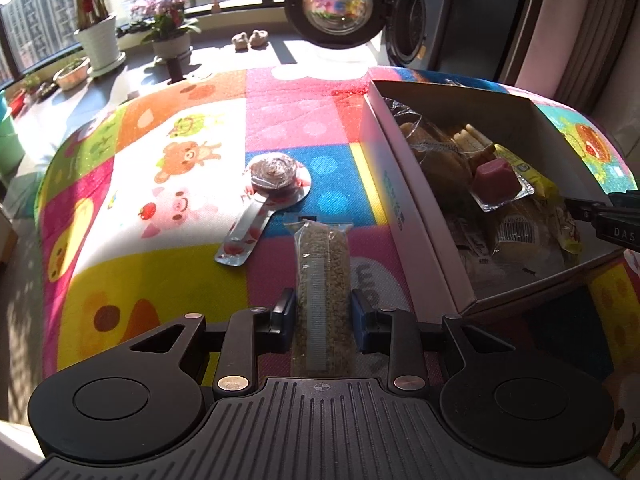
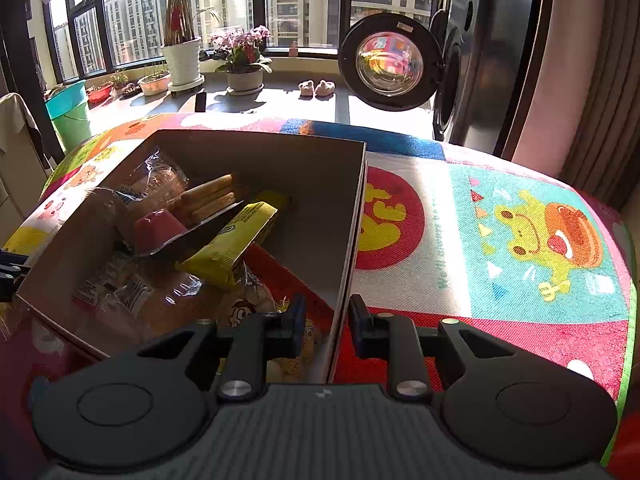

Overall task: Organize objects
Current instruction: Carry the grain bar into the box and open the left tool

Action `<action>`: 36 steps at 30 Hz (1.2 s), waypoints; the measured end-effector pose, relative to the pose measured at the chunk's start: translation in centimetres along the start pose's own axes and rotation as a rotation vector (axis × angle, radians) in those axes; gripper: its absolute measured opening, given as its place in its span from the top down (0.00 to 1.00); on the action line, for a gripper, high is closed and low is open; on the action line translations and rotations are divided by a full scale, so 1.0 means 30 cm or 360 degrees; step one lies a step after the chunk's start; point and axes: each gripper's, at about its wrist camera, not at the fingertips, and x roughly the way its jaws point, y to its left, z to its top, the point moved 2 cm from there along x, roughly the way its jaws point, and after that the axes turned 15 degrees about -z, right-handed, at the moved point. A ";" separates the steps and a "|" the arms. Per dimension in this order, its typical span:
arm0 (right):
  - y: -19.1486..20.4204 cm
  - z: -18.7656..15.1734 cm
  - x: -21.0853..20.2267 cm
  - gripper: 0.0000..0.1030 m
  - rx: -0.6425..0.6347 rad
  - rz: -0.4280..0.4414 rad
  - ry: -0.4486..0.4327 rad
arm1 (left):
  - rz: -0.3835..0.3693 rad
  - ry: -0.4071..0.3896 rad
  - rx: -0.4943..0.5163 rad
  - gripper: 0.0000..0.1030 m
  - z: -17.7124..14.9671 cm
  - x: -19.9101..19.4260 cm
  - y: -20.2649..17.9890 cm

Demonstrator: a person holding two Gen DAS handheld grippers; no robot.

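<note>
My left gripper [image 1: 322, 300] is shut on a long clear packet of grain bar [image 1: 322, 264], which points away from me just above the colourful mat [image 1: 160, 240]. A round foil-topped snack with a spoon-shaped pack [image 1: 276, 178] lies on the mat beyond it. To the right stands an open cardboard box [image 1: 404, 184] filled with snacks. My right gripper [image 2: 326, 308] straddles the near right wall of the box [image 2: 356, 208], one finger inside and one outside, closed on that wall. Its tip also shows at the box's right edge [image 1: 600, 212].
Inside the box lie a pink jelly cup [image 2: 158, 226], a yellow wrapped bar [image 2: 236, 236], biscuit sticks [image 2: 208, 196] and clear bags. Beyond the mat are potted plants [image 2: 182, 60], small slippers [image 2: 316, 89] and a washing machine with its door open [image 2: 390, 62].
</note>
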 end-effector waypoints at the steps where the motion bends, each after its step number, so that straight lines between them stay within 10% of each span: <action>1: 0.000 0.000 0.000 0.77 0.0001 0.0001 0.0000 | -0.0007 -0.0008 0.0007 0.69 0.007 -0.015 -0.012; 15: -0.006 0.000 -0.002 0.77 0.0018 0.0017 -0.0001 | -0.0329 -0.0189 0.0087 0.69 0.219 -0.068 -0.252; 36: 0.010 0.008 0.004 0.77 0.0010 0.0022 0.0004 | -0.0387 -0.0232 -0.0173 0.68 0.205 0.134 -0.235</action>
